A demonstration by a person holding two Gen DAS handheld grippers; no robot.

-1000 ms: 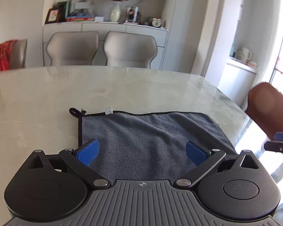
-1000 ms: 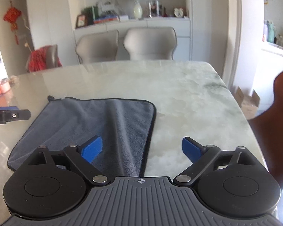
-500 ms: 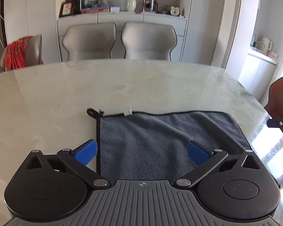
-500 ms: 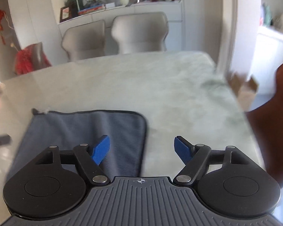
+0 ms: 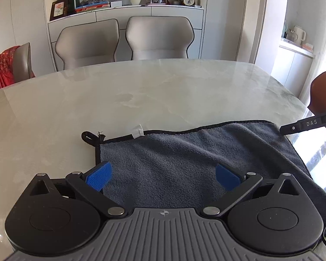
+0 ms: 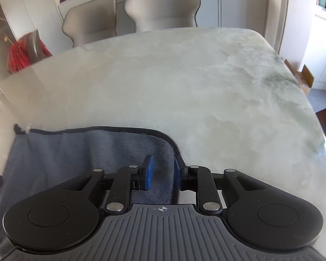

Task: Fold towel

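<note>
A dark grey towel (image 5: 184,158) with black edging, a hanging loop (image 5: 88,136) and a white tag (image 5: 138,130) lies flat on the marble table. My left gripper (image 5: 163,177) is open just above the towel's near left part, its left pad by the left edge. My right gripper (image 6: 162,172) has its jaws drawn close, a narrow gap between the blue pads, over the towel's (image 6: 76,152) right edge; whether cloth is pinched is unclear. The right gripper's black finger also shows in the left wrist view (image 5: 304,125) at the towel's far right corner.
The marble table (image 5: 152,91) stretches far ahead. Two grey chairs (image 5: 123,41) stand at its far side, a chair with a red cloth (image 5: 8,67) at the left, a brown chair (image 5: 323,93) at the right. A cabinet with ornaments lines the back wall.
My right gripper's jaws have closed from wide open to nearly shut and dropped to the towel's right edge. My left gripper has shifted left and lower, staying open.
</note>
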